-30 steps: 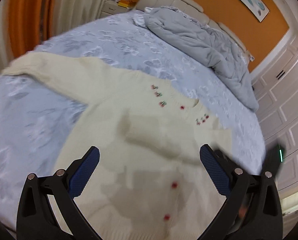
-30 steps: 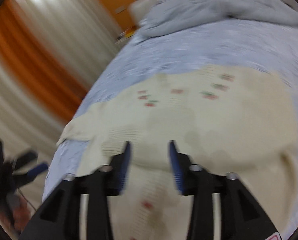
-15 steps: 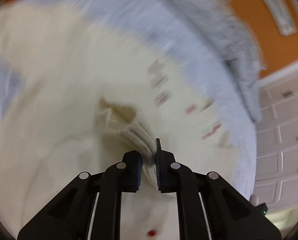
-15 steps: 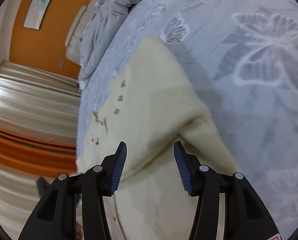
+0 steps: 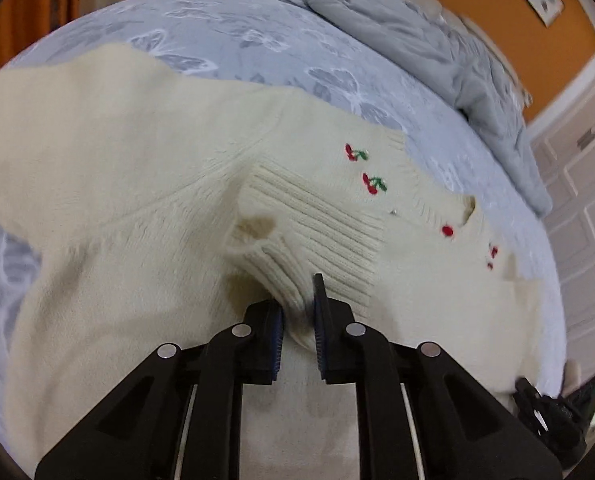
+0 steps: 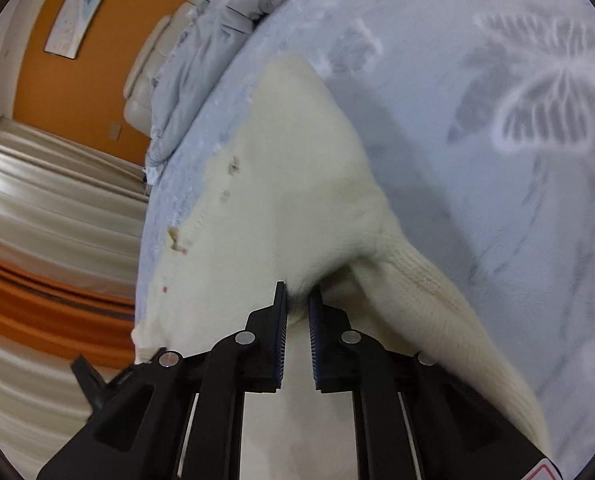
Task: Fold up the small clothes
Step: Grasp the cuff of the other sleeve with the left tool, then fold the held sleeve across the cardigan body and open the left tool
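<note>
Right now we hold the cream knitted cardigan with red cherry embroidery (image 5: 145, 184) in both tools, and it lies spread face up on the pale blue bedspread patterned with white butterflies (image 5: 233, 36). Our left gripper (image 5: 297, 320) is clamped on the ribbed cuff (image 5: 313, 232) of 1 sleeve, which sits doubled back over the chest just below the 2 stitched cherries. We judge that we pinch the cuff there so the sleeve can be laid flat across the body, the usual first fold for a small top.

Our right gripper (image 6: 297, 312) is likewise closed on a bunch of the same cream knit, near where the other sleeve (image 6: 437, 304) runs off toward the lower right of the right wrist view. Fabric rises in a ridge to the pads, so that side is lifted slightly off the bed. Holding both sides at once probably keeps the soft knit from dragging on the bedspread as we fold.

A crumpled grey duvet (image 5: 425, 44) lies at the head of the bed, well apart from the cardigan, below an orange wall (image 6: 77, 76) with a framed picture.

We can read no brand, label or writing anywhere; a red-edged sticker on the right tool is cut off at the frame edge.
</note>
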### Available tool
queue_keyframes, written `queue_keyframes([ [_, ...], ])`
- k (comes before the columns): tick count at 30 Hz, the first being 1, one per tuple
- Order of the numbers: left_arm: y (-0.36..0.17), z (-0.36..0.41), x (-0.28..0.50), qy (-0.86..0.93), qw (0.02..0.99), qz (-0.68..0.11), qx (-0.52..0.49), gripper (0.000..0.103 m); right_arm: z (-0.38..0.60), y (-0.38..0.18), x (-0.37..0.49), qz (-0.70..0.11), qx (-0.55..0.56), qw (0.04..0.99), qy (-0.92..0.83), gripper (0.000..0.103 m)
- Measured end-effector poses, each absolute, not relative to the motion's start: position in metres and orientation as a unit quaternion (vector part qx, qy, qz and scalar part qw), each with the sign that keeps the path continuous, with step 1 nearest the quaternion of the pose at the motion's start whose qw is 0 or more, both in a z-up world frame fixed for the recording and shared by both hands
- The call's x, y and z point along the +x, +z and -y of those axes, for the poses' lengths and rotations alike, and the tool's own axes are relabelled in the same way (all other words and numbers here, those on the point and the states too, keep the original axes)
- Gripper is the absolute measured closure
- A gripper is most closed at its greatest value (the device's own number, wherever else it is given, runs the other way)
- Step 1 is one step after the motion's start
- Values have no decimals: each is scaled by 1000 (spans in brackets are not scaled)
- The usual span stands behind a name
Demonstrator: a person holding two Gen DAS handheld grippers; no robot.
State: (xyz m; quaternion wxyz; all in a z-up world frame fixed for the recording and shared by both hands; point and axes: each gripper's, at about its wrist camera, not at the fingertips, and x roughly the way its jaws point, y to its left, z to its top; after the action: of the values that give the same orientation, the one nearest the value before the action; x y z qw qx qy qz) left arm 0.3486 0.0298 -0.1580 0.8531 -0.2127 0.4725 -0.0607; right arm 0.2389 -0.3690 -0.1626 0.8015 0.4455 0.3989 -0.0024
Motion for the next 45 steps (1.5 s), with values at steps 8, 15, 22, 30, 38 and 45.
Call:
queue_keyframes([
  [8, -171, -33, 344, -66, 858, -455, -230, 89, 373, -135, 237, -384, 356, 848, -79, 91],
  [15, -153, -76, 319, -54, 835, -442, -322, 81, 360, -129, 264, -441, 284, 847, -85, 92],
  [22, -126, -252, 282, 143, 818, -345, -438, 23, 310, -98, 171, -452, 264, 852, 2, 88],
  [30, -157, -369, 306, 266, 725, -355, -528, 91, 276, -121, 115, -522, 273, 808, 5, 76],
  [38, 1, -175, 355, -6, 891, -304, -338, 93, 264, -100, 134, -493, 256, 832, 10, 71],
  [45, -66, 21, 333, -175, 825, -461, -278, 44, 256, -105, 164, -495, 205, 844, -9, 64],
])
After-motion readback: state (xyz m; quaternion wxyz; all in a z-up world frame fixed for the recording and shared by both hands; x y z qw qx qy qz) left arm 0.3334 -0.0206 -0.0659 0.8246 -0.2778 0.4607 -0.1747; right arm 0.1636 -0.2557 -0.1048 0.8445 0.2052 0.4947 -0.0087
